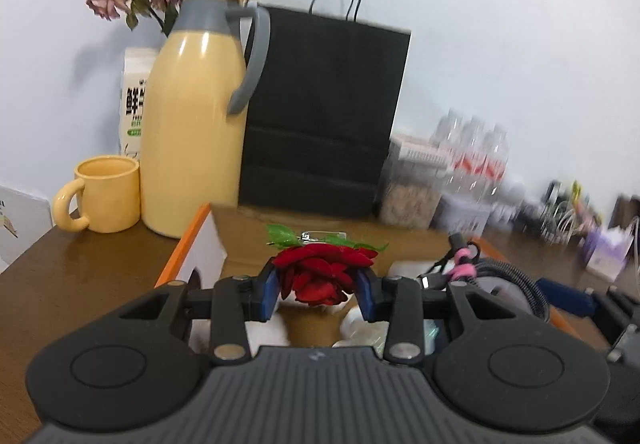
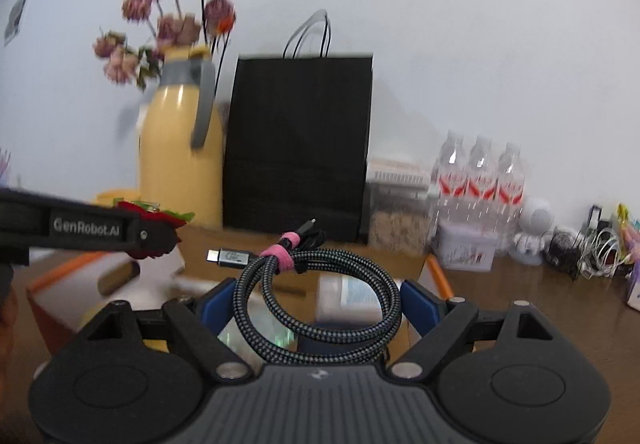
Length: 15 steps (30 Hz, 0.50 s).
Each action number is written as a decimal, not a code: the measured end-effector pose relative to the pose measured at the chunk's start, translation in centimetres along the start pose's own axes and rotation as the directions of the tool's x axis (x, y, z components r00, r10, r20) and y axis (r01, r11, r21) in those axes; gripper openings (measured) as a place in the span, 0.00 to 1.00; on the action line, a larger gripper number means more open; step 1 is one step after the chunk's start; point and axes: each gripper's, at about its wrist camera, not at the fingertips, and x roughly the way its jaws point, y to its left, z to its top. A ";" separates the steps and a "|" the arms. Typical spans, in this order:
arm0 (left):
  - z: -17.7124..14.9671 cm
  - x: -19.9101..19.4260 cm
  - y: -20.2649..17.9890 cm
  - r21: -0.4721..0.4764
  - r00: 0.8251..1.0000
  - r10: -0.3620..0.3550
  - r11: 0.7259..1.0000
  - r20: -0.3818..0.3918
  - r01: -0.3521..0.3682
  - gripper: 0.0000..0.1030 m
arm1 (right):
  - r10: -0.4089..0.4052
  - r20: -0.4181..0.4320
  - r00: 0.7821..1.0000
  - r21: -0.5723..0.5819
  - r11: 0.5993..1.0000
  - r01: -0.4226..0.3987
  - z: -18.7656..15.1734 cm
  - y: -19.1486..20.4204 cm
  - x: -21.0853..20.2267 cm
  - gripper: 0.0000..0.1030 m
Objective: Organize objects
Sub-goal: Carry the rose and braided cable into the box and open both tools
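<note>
A: Largest first. Brown wooden surface (image 1: 80,264); an open cardboard box with orange edges (image 1: 188,244) sits on it, in front of the tall black paper bag with cord handles (image 1: 324,103).

B: And the pale yellow thermos jug with grey handle (image 1: 196,123)?

A: Stands left of the bag, against the wall, apparently out of the working area. Judged: the box is where the objects are taken from or sorted into.

B: Right tool (image 2: 320,304)?

A: Jaws wide, bracing a coiled grey braided cable with a pink strap (image 2: 320,308) across its loop, above the box.

B: Left tool (image 1: 318,284)?

A: Narrow, clamped on a red artificial rose with green leaves (image 1: 320,272), bloom held so the petals stay clear of the box contents.
</note>
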 end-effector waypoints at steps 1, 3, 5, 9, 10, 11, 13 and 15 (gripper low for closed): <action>-0.1 0.2 0.3 -0.011 1.000 -0.002 1.000 -0.010 0.002 0.38 | 0.007 -0.009 1.000 0.009 1.000 -0.007 -0.1 -0.1 0.2 0.84; -0.2 0.3 0.6 -0.022 1.000 -0.003 1.000 -0.013 0.002 0.38 | 0.004 -0.012 1.000 0.010 1.000 -0.004 -0.3 -0.1 0.3 0.84; -0.3 0.1 0.6 -0.015 1.000 0.006 1.000 -0.005 -0.007 0.40 | 0.010 -0.017 1.000 0.016 1.000 -0.010 -0.5 -0.1 0.4 0.84; -0.9 -0.3 0.2 0.013 0.999 0.033 0.999 0.015 -0.034 0.65 | 0.035 -0.048 0.998 0.043 0.999 -0.033 -0.9 -0.5 0.7 0.85; -1.0 -0.4 0.2 0.018 0.999 0.039 0.999 0.023 -0.040 0.84 | 0.037 -0.049 0.998 0.045 0.998 -0.035 -1.0 -0.5 0.6 0.88; -1.0 -0.6 0.1 0.022 0.998 0.047 0.999 0.037 -0.048 0.93 | 0.037 -0.045 0.998 0.045 0.998 -0.034 -1.0 -0.5 0.5 0.90; -1.1 -1.0 0.1 0.025 0.996 0.058 0.998 0.066 -0.059 1.00 | 0.033 -0.026 0.999 0.042 0.999 -0.032 -1.0 -0.4 0.0 0.99; -1.0 -1.1 0.2 0.019 0.996 0.055 0.998 0.069 -0.056 1.00 | 0.028 -0.011 1.000 0.038 0.999 -0.027 -0.9 -0.3 -0.3 0.99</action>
